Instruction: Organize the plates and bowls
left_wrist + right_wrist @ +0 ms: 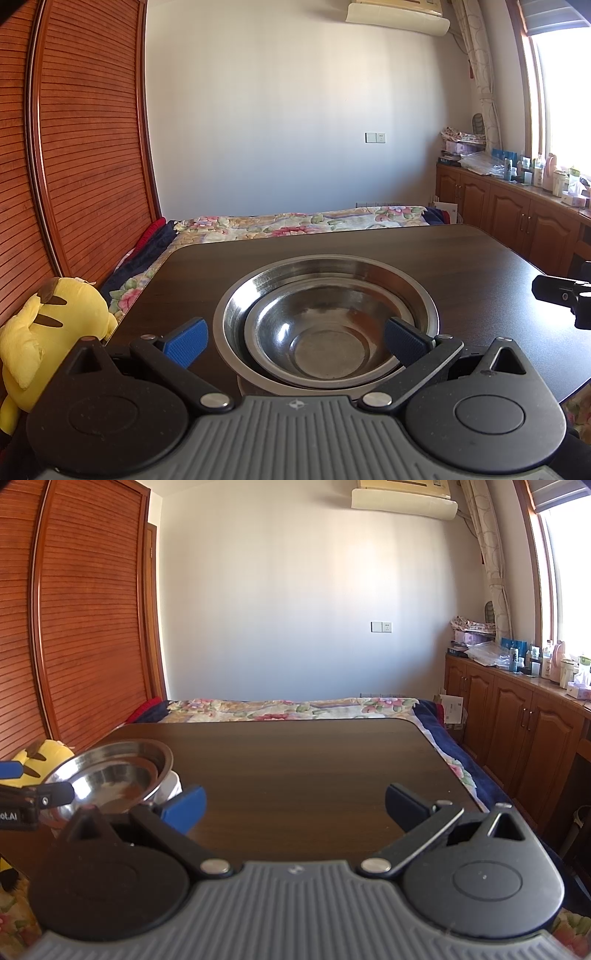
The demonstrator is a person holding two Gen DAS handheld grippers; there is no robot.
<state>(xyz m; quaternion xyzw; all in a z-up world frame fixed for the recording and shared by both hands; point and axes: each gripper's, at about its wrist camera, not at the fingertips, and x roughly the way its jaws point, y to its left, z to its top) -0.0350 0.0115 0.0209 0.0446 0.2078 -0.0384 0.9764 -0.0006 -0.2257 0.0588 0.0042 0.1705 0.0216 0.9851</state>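
A stack of steel bowls [325, 295] sits on the dark wooden table [461, 258], a smaller bowl [328, 343] nested in a wider one. Something white [245, 387] shows under the stack. My left gripper [295, 343] is open just in front of the stack; its left pad is outside the rim and its right pad is over the inner bowl. In the right wrist view the bowls [110, 775] are at the far left, with the left gripper [44, 780] beside them. My right gripper [295, 805] is open over bare table, holding nothing.
A yellow plush toy [48, 332] lies off the table's left edge. A bed with a floral cover [295, 221] lies beyond the table's far edge. Wooden cabinets [517, 731] with bottles on top line the right wall. A slatted wooden wardrobe [74, 147] stands at left.
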